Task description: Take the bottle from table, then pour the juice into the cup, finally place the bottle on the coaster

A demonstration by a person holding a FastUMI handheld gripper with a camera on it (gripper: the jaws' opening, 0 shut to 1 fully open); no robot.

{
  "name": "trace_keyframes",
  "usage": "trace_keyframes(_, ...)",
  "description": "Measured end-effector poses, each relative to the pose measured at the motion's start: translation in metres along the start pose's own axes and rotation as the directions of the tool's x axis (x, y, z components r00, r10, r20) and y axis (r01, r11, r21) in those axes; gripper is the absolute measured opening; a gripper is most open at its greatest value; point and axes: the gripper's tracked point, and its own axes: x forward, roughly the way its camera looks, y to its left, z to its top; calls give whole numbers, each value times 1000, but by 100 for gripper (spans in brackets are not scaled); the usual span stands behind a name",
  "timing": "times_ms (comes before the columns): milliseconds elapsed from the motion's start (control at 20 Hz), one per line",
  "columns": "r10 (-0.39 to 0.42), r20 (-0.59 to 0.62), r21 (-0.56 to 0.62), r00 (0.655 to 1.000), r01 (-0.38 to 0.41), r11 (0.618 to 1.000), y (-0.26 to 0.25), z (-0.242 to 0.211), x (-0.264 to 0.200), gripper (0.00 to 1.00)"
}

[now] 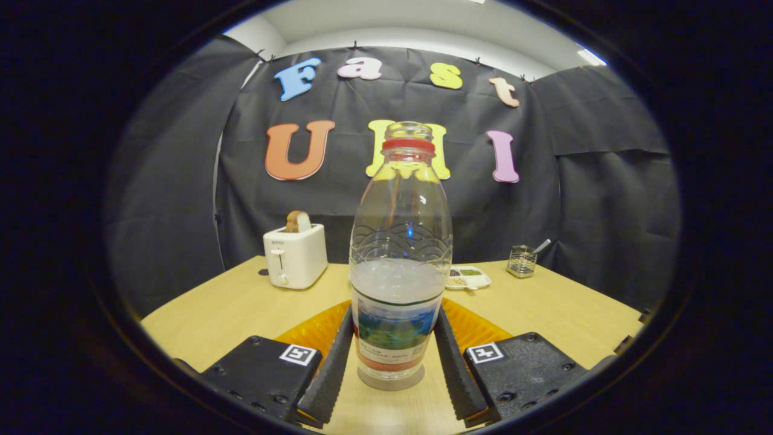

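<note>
A clear plastic bottle [400,241] stands upright between my fingers, uncapped, with a red ring at its neck and cloudy liquid up to about half its height. My gripper [394,311] is shut on the bottle, both pads pressing on its labelled lower part. An orange coaster [311,333] lies flat on the table just behind the fingers and shows on both sides of the bottle. The bottle's base looks to rest at the coaster's near edge; I cannot tell whether it is on the coaster or on the wood.
On the wooden table [241,302], a white toaster [296,257] with a slice of bread stands at the back left. A small white dish of food [468,277] sits behind the bottle, and a wire holder [522,261] with a utensil at the back right.
</note>
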Motion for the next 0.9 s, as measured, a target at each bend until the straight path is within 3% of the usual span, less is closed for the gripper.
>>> trace_keyframes(250, 17, -82, -34, 996, -20, 999, 12, -38, 30, 77)
trace_keyframes(500, -23, -99, -46, 995, 19, 999, -1, -48, 40, 77)
trace_keyframes(700, 19, -124, -40, 992, -24, 999, 5, -64, 49, 78)
trace_keyframes(900, 7, -166, -65, 986, -18, 998, 3, -75, 53, 81)
